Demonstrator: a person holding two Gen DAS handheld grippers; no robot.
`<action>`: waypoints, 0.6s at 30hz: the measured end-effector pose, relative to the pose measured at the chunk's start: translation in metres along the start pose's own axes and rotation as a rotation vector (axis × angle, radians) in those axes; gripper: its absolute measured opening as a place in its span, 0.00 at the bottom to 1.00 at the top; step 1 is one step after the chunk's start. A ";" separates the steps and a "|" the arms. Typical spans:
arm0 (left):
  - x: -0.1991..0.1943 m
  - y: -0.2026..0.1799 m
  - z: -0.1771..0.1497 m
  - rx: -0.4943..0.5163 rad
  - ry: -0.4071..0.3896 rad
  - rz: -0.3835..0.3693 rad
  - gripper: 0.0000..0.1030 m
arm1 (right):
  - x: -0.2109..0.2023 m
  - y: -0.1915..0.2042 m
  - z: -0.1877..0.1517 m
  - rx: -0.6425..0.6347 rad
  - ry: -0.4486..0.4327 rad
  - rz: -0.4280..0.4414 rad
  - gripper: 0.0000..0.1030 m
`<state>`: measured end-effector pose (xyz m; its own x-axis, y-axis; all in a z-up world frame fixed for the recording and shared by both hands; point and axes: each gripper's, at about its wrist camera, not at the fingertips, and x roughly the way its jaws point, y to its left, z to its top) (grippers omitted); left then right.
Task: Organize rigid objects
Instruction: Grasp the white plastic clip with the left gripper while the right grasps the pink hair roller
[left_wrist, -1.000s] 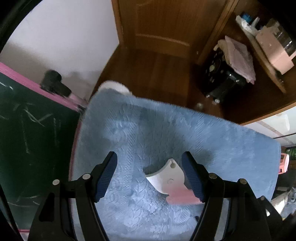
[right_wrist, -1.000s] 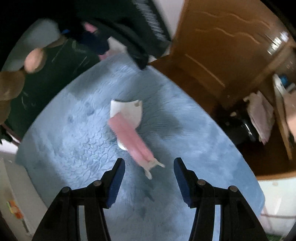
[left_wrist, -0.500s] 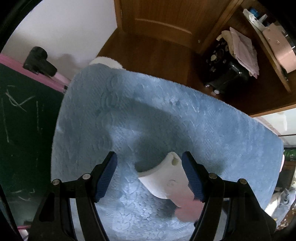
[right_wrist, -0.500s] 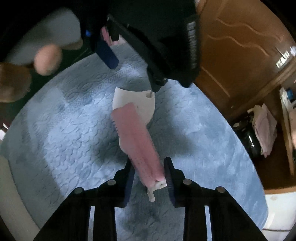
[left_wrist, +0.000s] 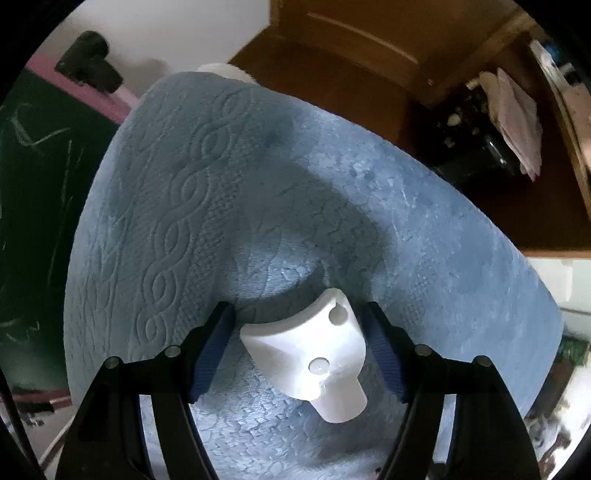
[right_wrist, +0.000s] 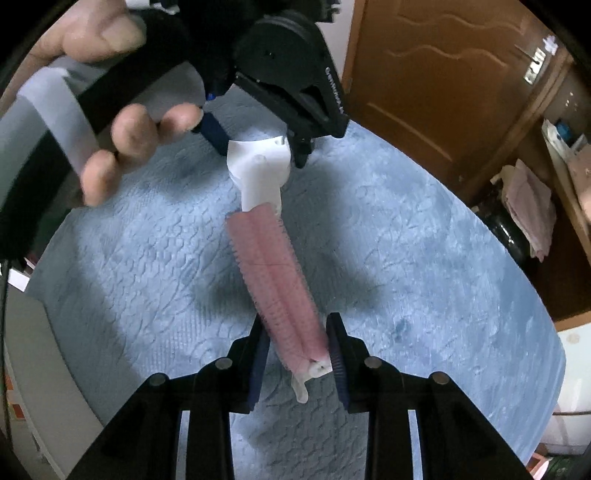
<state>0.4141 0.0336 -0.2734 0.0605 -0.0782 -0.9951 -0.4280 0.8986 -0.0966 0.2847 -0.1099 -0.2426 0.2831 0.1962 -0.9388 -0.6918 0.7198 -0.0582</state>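
A white plastic holder (left_wrist: 314, 354) is gripped between the blue pads of my left gripper (left_wrist: 301, 343), above the blue mat (left_wrist: 177, 206). In the right wrist view the same holder (right_wrist: 260, 170) sits in the left gripper (right_wrist: 255, 136) at the top, and a pink bristled hair-roller clip (right_wrist: 275, 284) runs from its socket down to my right gripper (right_wrist: 297, 347), which is shut on the clip's lower end, near its white tab (right_wrist: 308, 373). The clip is hidden in the left wrist view.
The blue quilted mat (right_wrist: 424, 258) covers the work surface. A dark chalkboard with a pink frame (left_wrist: 40, 166) stands at left. A wooden door (right_wrist: 424, 74) and a shelf with cloths and a dark jar (left_wrist: 495, 140) are behind.
My right gripper closed on the pink clip's lower end. My left gripper came down and closed around the white holder. Holder and clip now hang between both grippers above the mat.
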 end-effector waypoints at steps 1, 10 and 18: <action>-0.001 0.001 -0.001 -0.011 -0.005 0.006 0.70 | 0.000 -0.004 0.002 0.006 0.000 0.003 0.30; -0.003 0.010 -0.011 -0.113 0.004 -0.005 0.64 | -0.005 -0.005 -0.001 0.026 0.002 0.003 0.30; -0.014 0.005 -0.025 0.008 -0.022 -0.043 0.64 | -0.018 0.001 -0.006 0.043 -0.018 -0.004 0.30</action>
<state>0.3888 0.0286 -0.2601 0.0986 -0.1072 -0.9893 -0.4175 0.8980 -0.1389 0.2748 -0.1172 -0.2277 0.2977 0.2052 -0.9323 -0.6618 0.7482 -0.0467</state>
